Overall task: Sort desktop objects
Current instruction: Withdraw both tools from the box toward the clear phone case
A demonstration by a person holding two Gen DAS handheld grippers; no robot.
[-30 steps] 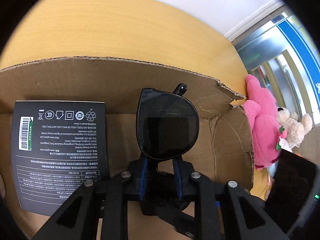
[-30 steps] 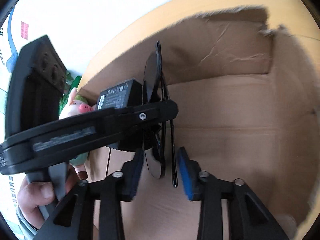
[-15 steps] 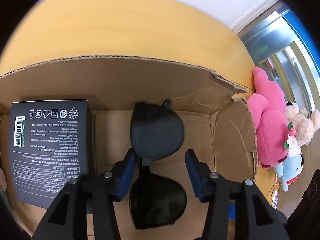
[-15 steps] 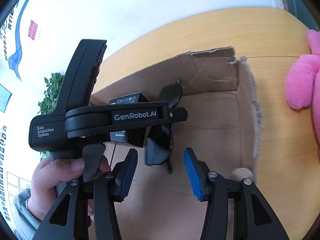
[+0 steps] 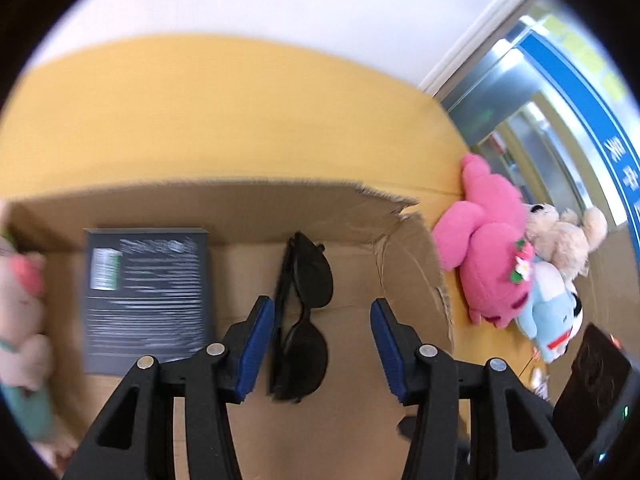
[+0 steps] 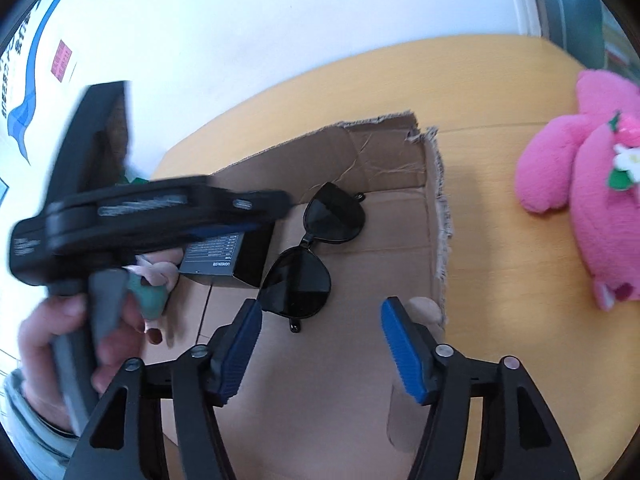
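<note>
only right wrist shows hand [image 6: 60, 344] behind sunglasses [image 6: 312, 256].

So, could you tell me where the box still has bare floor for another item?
Free: the box floor between the sunglasses and the torn right wall, and nearer the camera. Crowded: the left side, with the black carton.

We appear to be in an office or institutional room: a yellow worktop [image 5: 200, 92] against a white wall, a blue-lettered poster [image 6: 24, 92] at upper left, and metal-framed glass doors [image 5: 520, 112] at upper right.
</note>
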